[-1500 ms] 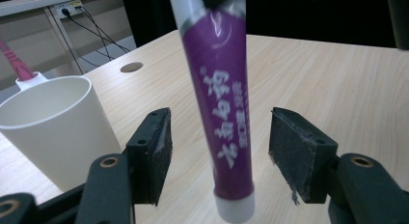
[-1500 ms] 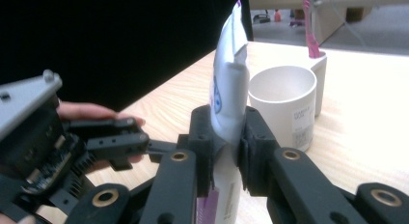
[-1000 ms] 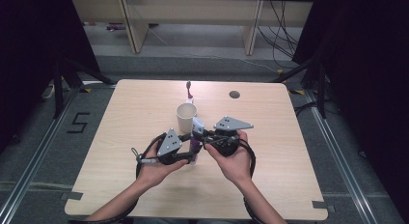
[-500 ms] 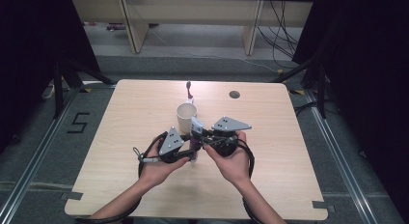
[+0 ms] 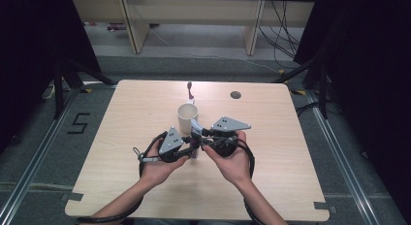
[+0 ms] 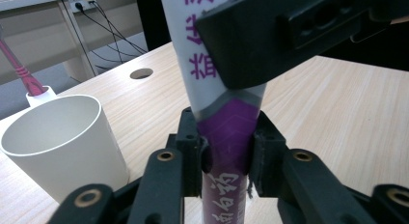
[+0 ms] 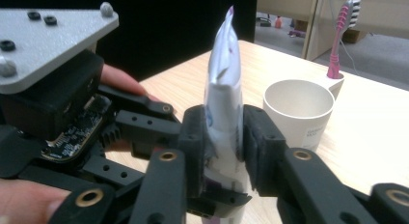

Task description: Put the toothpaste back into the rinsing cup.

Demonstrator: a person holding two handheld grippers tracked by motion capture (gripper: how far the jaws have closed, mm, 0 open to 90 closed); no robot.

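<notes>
A white and purple toothpaste tube (image 5: 195, 139) stands upright over the table, just in front of a white cup (image 5: 186, 117). My left gripper (image 6: 226, 156) is shut on the tube's lower purple part (image 6: 226, 132). My right gripper (image 7: 224, 147) is shut on the white upper part (image 7: 223, 103), with the crimped end pointing up. In the high view the left gripper (image 5: 189, 147) and right gripper (image 5: 199, 134) meet at the tube from either side. The right gripper's black jaw crosses the top of the left gripper view.
A pink toothbrush (image 5: 190, 91) stands in a small white holder behind the cup (image 7: 299, 108). A round cable hole (image 5: 235, 95) lies at the back right of the wooden table (image 5: 291, 152). Shelving and cables are beyond the far edge.
</notes>
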